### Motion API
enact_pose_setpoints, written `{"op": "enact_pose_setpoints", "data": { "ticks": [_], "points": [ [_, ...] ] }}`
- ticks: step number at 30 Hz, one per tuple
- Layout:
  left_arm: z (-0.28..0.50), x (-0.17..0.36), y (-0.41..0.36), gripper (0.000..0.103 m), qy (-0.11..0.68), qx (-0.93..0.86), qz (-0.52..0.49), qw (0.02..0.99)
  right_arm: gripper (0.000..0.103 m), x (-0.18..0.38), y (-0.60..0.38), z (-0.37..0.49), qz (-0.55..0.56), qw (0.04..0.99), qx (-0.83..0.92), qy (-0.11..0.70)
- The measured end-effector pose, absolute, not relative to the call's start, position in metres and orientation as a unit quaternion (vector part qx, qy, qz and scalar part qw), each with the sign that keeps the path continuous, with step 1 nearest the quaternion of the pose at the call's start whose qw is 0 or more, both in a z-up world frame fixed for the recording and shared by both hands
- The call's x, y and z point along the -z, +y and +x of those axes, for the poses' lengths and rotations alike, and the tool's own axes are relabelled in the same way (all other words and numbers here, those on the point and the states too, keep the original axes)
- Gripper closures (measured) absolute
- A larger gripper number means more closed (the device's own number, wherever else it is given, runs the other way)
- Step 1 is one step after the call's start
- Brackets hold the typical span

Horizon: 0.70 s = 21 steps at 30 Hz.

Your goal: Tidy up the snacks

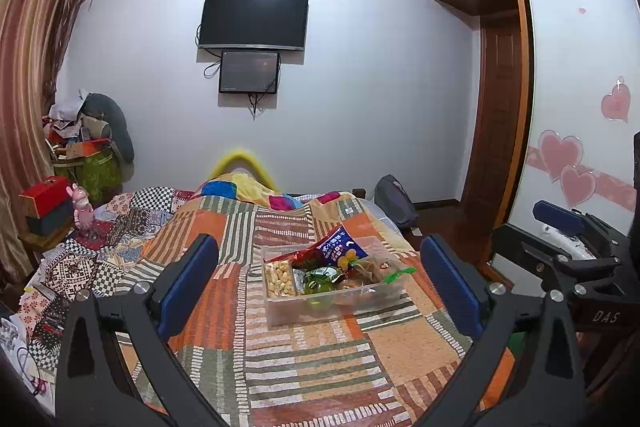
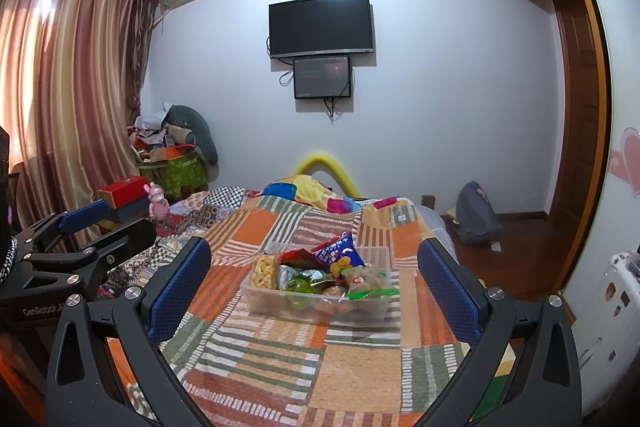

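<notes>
A clear plastic bin sits on the patchwork bed quilt, filled with snacks: a blue chip bag, a pack of pale puffs, a green round item and a green-edged packet. The bin also shows in the right wrist view with the blue bag. My left gripper is open and empty, held back from the bin. My right gripper is open and empty, also short of the bin. Each gripper shows at the edge of the other's view.
The bed quilt spreads around the bin. A cluttered pile and red box stand at the left. A backpack lies on the floor right of the bed. A wardrobe stands at the right.
</notes>
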<state>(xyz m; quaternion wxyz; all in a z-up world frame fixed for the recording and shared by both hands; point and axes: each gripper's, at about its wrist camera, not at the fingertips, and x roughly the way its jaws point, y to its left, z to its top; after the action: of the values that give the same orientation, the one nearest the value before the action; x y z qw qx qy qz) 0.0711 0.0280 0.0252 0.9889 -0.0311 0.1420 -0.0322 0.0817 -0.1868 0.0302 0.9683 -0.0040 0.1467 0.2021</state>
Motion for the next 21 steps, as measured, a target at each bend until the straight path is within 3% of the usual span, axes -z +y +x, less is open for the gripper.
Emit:
{"op": "enact_pose_setpoints", "data": {
  "ticks": [21],
  "points": [
    [0.0696,-0.0222,0.0258,0.000,0.146,0.054,-0.028,0.987,0.000,-0.0293,-0.1872,0.0842,-0.008,0.969,-0.198,0.148]
  ]
}}
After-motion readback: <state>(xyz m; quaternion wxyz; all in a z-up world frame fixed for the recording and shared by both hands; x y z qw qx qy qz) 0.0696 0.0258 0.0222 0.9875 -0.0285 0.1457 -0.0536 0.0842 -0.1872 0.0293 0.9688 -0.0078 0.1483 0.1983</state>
